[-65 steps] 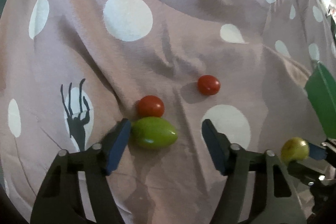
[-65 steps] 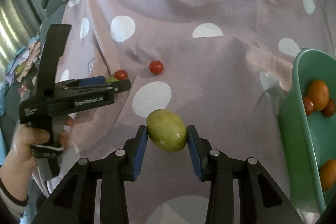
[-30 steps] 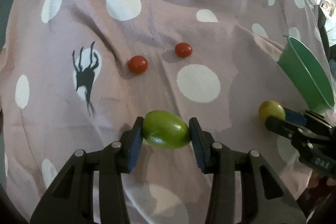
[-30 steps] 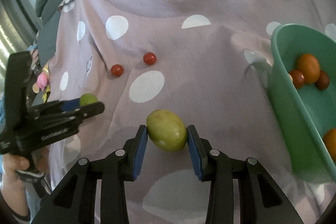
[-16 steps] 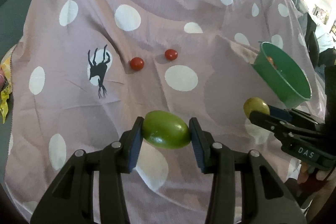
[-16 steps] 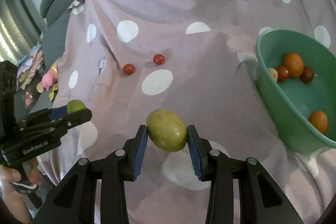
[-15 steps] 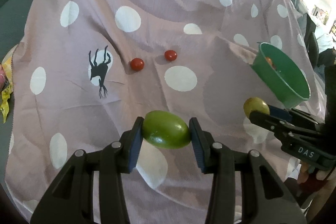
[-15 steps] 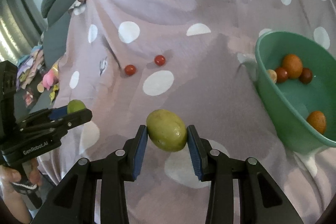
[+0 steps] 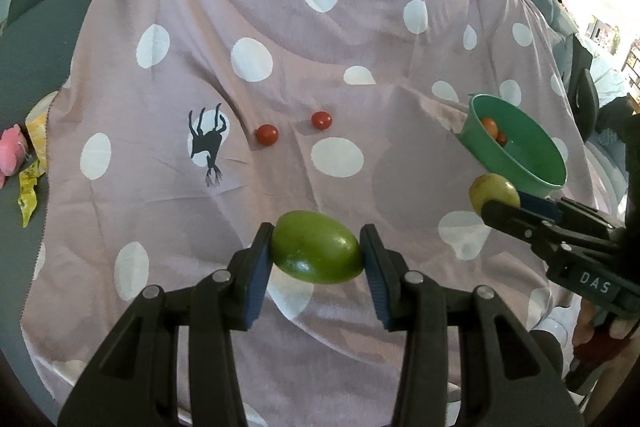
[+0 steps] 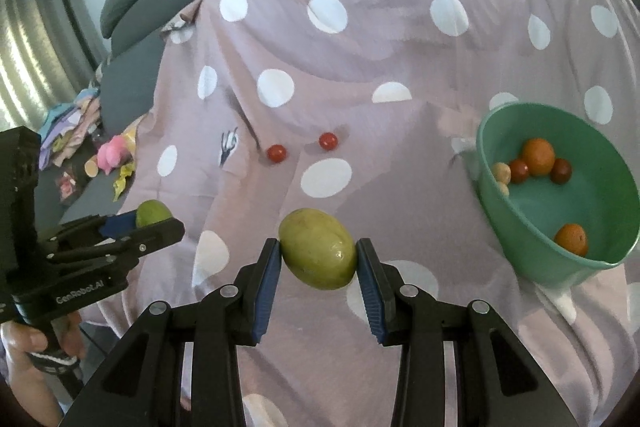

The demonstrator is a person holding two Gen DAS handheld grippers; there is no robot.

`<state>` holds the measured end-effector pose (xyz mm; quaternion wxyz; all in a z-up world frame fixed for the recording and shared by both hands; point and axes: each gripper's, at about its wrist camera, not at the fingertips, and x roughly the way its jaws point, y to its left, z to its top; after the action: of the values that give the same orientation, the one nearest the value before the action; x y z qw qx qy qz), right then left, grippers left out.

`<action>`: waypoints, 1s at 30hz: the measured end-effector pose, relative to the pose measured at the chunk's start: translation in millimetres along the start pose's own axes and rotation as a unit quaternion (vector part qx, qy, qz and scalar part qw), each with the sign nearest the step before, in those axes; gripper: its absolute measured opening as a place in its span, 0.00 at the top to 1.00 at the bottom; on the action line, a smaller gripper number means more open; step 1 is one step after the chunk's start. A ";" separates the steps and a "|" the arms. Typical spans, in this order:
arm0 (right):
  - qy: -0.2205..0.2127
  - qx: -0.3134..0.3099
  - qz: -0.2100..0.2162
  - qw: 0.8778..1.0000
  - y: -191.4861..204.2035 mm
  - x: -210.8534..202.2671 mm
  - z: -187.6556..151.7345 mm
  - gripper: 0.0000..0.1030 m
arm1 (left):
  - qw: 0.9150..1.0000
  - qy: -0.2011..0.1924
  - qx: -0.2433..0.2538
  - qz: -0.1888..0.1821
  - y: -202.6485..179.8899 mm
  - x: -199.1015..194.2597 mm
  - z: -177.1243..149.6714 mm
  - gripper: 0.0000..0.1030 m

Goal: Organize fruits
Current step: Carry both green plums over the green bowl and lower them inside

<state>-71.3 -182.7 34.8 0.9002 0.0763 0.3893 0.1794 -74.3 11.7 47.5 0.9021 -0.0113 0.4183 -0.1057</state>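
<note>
The left gripper (image 9: 318,253) holds a green fruit (image 9: 317,247) between its fingers; the right gripper (image 10: 318,261) clamps a yellowish fruit (image 10: 318,254) beside the green bowl (image 10: 516,223).

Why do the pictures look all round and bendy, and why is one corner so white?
Both views come through fisheye lenses, so the spotted cloth bulges and the corners go black. In the left wrist view, bright light washes out the top right corner. In the right wrist view, the yellow-green fruit carries a small shiny glint, and the bowl looks stretched near the edge.
</note>
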 end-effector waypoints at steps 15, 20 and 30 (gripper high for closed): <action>-0.028 -0.012 0.003 1.000 10.5 -19.6 4.5 0.61 | 1.000 -0.027 0.010 -0.005 -11.1 -18.3 8.3 0.58; -0.035 -0.009 0.002 0.999 6.4 -24.1 7.0 0.61 | 0.999 -0.032 0.024 -0.008 -20.4 -19.8 16.2 0.58; -0.043 0.006 -0.007 0.999 -13.1 -27.7 7.7 0.61 | 0.997 -0.033 0.061 -0.018 -49.3 -11.6 29.2 0.58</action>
<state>-79.8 -205.4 55.1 0.9170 0.0866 0.3516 0.1673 -68.4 -36.1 80.6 0.9124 0.0328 0.3808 -0.1467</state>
